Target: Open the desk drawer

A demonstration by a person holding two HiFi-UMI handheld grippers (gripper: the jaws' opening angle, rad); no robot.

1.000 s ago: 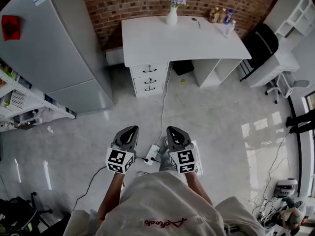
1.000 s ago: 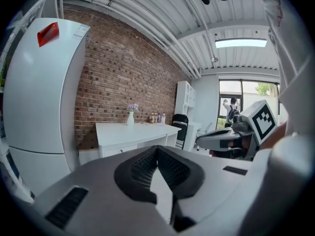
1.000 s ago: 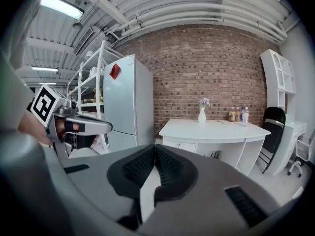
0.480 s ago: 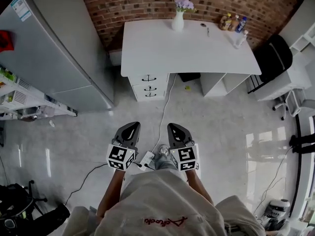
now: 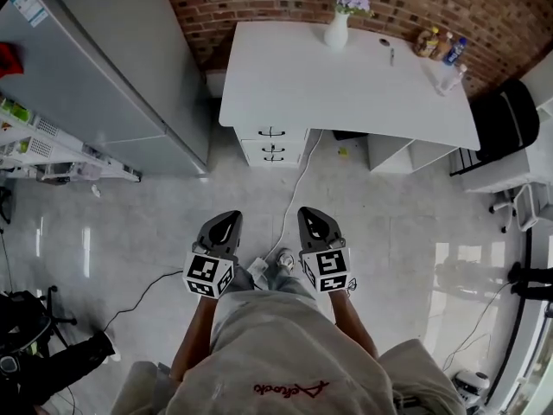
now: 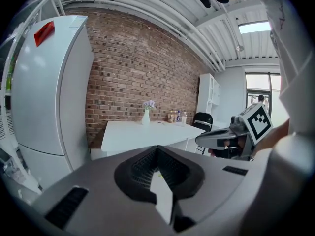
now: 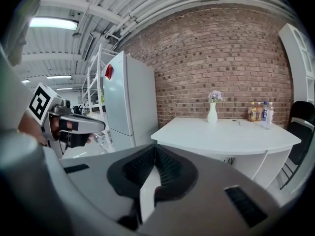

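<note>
The white desk (image 5: 346,80) stands against the brick wall, well ahead of me. Its stack of three drawers (image 5: 272,145) with black handles sits under the desk's left end, all closed. My left gripper (image 5: 226,220) and right gripper (image 5: 309,216) are held side by side over the floor, well short of the drawers, pointing at the desk. Both are shut with nothing between the jaws. In the left gripper view the shut left gripper (image 6: 157,149) points at the desk (image 6: 147,132). From the right gripper view, the right gripper (image 7: 155,149) faces the desk (image 7: 226,134).
A grey fridge (image 5: 104,67) stands left of the desk, with a shelf rack (image 5: 43,145) further left. On the desk are a vase with flowers (image 5: 337,26) and bottles (image 5: 441,46). A white cable (image 5: 298,188) runs across the floor to a power strip (image 5: 259,271). A black chair (image 5: 510,119) is at the right.
The person has walked toward the desk, which now looks larger and sits further right in the head view. Both grippers stay shut, held side by side in front.
</note>
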